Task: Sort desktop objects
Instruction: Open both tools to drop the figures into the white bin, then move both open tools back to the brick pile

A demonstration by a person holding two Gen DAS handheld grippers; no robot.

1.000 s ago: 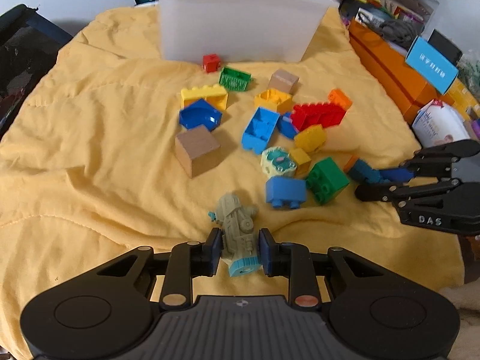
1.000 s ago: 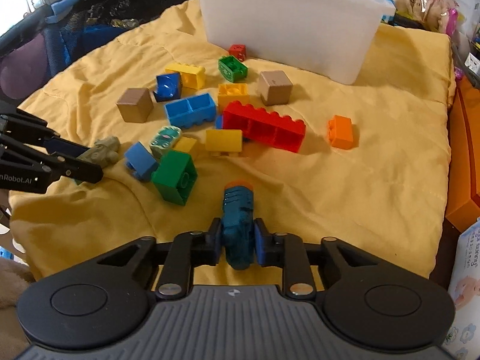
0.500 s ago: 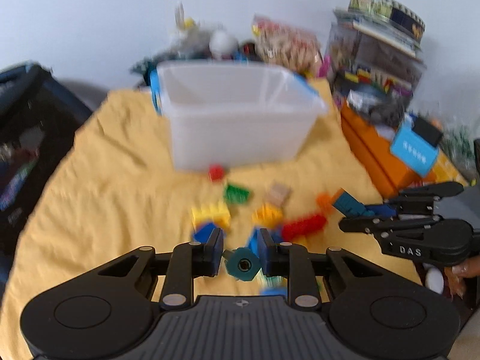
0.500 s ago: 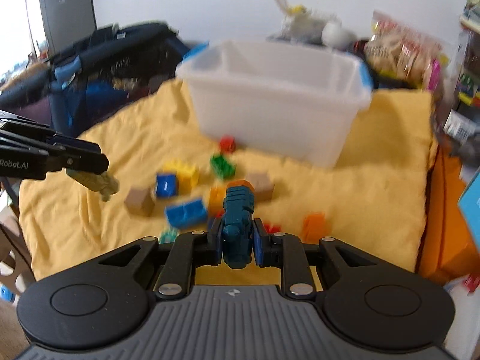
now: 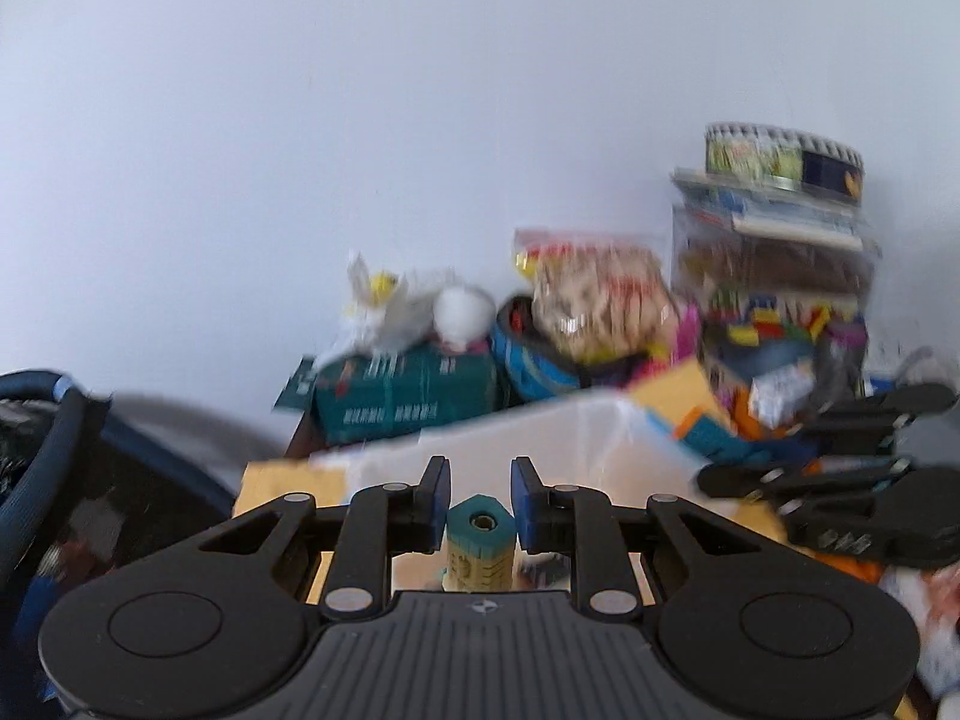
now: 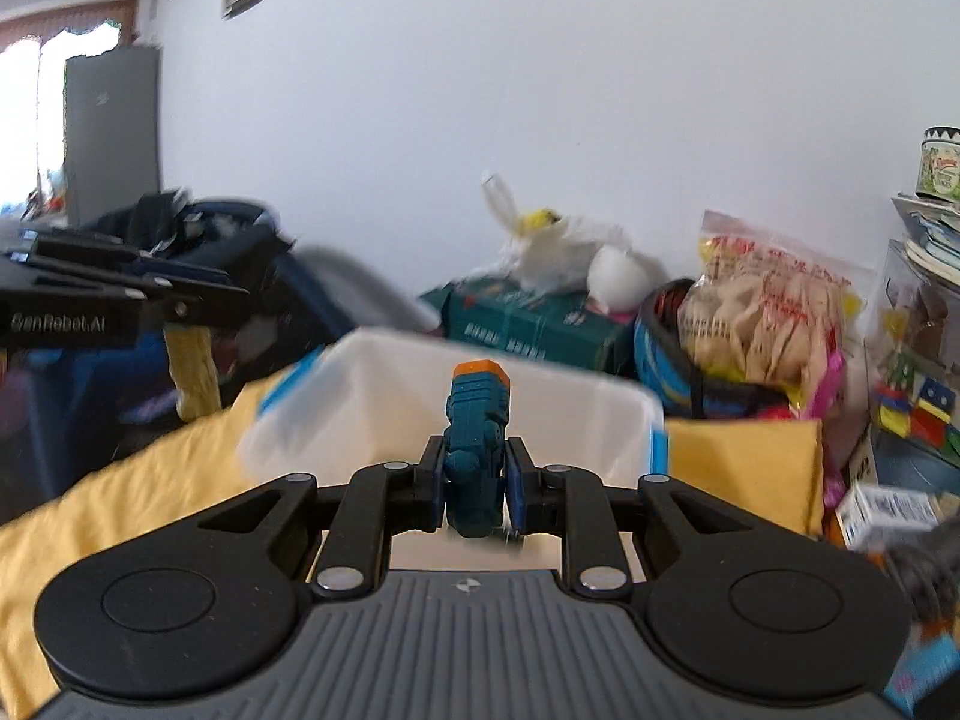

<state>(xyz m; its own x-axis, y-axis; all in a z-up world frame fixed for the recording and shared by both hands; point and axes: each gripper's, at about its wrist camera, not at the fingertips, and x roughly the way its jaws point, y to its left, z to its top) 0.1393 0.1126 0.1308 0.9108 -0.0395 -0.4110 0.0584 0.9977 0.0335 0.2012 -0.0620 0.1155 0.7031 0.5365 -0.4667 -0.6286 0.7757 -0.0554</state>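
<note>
Teal toy (image 6: 478, 402) with the orange tip sits clamped in my right claw (image 6: 475, 456), raised just in front of the white bin (image 6: 384, 414) on the yellow cloth (image 6: 120, 480). My left claw (image 5: 480, 474) grips the tan toy (image 5: 480, 546) by its teal end — in the right view I see it dangling from that claw, left of the bin and above the cloth.

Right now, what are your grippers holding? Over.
Left gripper shut on tan toy. Right gripper shut on blue toy. White bin ahead, nothing blocking.
</note>
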